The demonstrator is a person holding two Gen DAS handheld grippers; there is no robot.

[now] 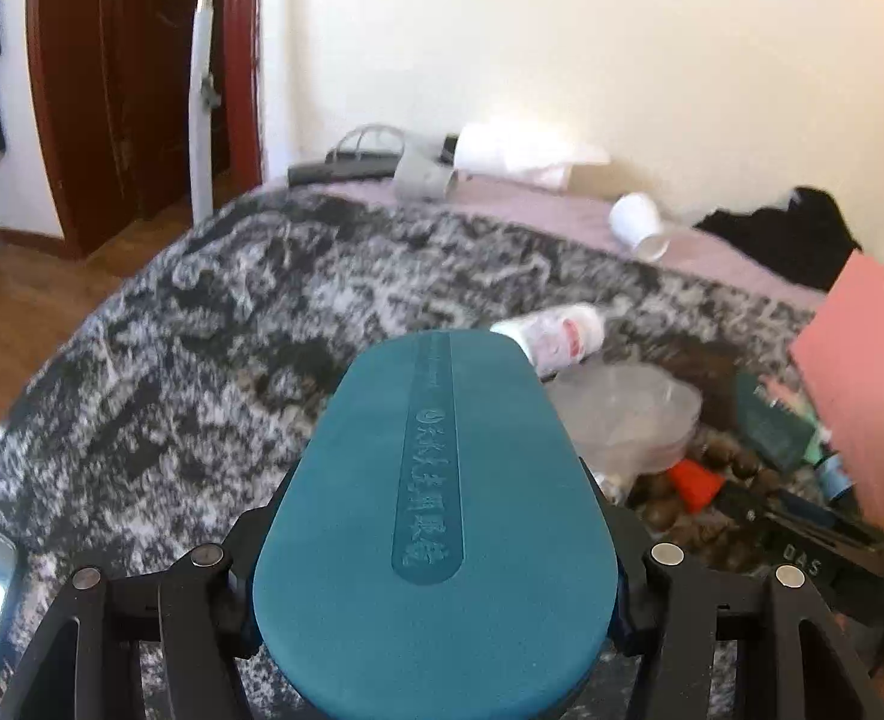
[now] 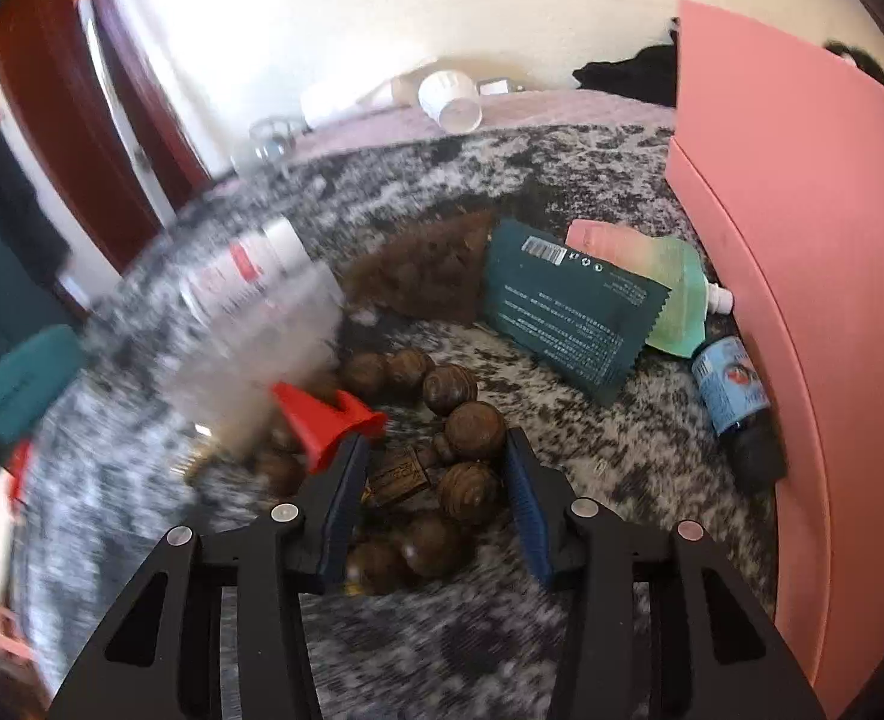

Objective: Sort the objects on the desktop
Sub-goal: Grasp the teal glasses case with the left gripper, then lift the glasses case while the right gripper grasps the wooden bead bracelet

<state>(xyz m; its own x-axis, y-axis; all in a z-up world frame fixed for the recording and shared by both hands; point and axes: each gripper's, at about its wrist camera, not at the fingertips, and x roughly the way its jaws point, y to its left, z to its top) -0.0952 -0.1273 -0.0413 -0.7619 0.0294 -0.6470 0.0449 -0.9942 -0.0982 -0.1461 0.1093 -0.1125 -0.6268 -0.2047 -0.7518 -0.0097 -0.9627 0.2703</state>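
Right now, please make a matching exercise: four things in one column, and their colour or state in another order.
1. case
2. cup
3. right gripper
4. box

a. pink
b. open over wooden beads
c. teal, held in left gripper
d. white, on its side

Pairs: 1-c, 2-d, 3-b, 4-a

**Clutter on the mottled bedspread**

A teal oval case [image 1: 436, 516] filled the lower centre of the left wrist view, lying flat between the left tongs [image 1: 436, 570]. In the right wrist view, brown wooden beads [image 2: 436, 462] clustered at centre, a red cone [image 2: 322, 420] touching them on the left. A dark green sachet [image 2: 568, 312] lay overlapping a pink-green pouch [image 2: 670, 282] at centre right, beside a small blue-labelled bottle [image 2: 733, 396]. A blurred clear bottle [image 2: 250, 282] lay centre left.
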